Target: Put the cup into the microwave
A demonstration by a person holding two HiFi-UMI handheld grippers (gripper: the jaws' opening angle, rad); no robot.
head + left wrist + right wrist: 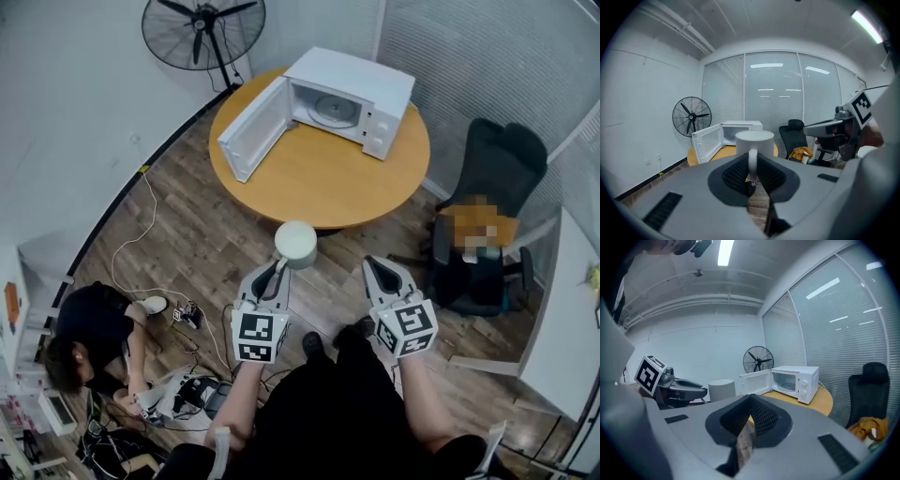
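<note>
A white cup (296, 244) hangs above the wooden floor in front of the round table, held by its handle in my left gripper (278, 269), which is shut on it. In the left gripper view the cup (754, 142) stands upright just past the jaws. The white microwave (349, 100) sits on the far side of the round wooden table (319, 178) with its door (253, 128) swung wide open to the left. My right gripper (380, 274) is held beside the left one, shut and empty. From the right gripper view the microwave (794, 382) lies ahead and the cup (722, 390) to the left.
A black office chair (487, 216) with an orange item on it stands right of the table. A standing fan (203, 36) is at the back left. A person (89, 347) crouches at the lower left among cables. A white cabinet (562, 337) lines the right side.
</note>
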